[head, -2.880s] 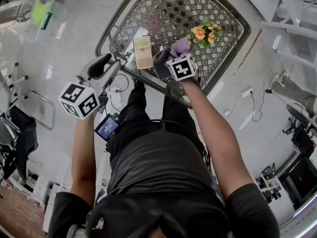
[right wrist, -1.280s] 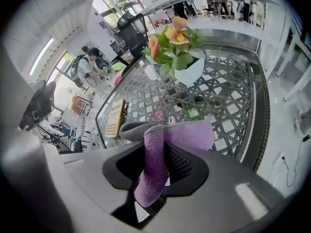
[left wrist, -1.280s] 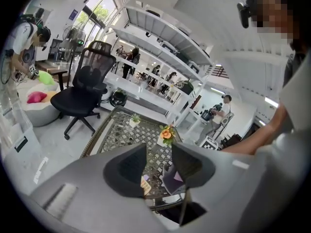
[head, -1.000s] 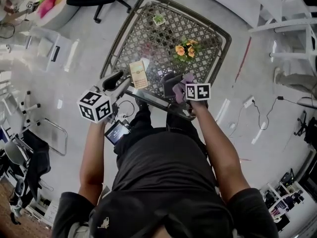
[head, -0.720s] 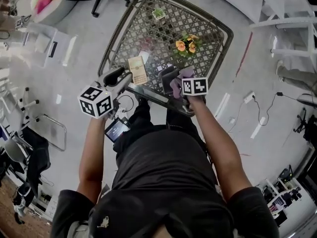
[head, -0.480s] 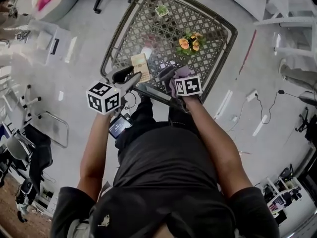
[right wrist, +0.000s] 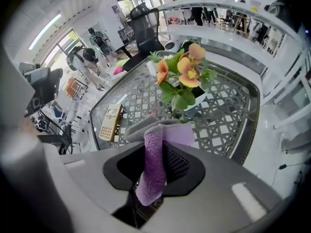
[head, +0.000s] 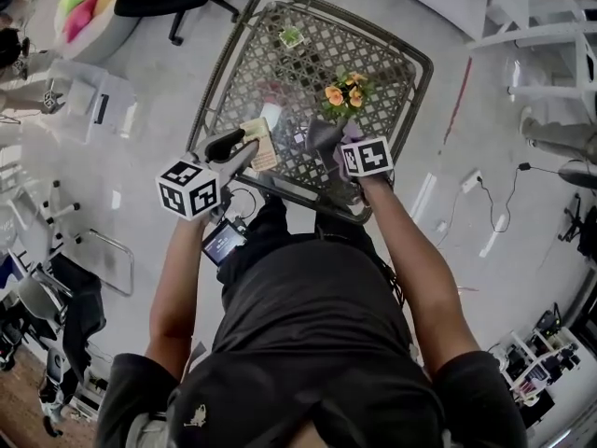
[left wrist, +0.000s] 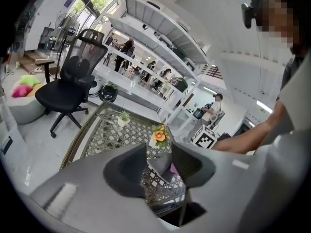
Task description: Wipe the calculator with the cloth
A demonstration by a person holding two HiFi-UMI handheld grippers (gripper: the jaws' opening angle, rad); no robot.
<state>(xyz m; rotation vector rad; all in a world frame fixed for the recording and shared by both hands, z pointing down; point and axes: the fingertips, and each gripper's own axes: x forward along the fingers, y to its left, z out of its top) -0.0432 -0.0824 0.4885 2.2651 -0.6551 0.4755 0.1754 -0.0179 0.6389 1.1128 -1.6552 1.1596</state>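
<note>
The beige calculator lies flat near the front left of the lattice table. In the head view my left gripper hovers at the calculator's left edge; in its own view the left gripper stands open with nothing between the fingers. To the calculator's right, my right gripper points steeply down. Its jaws are closing on a purple and grey cloth, which hangs pinched between the pads above the table.
A potted orange flower stands just beyond the cloth. A small green plant sits at the table's far side. A black office chair and cables on the floor surround the table.
My left gripper has drawn in toward the calculator's left edge. The right gripper has shifted slightly over the table with the cloth still in it.
</note>
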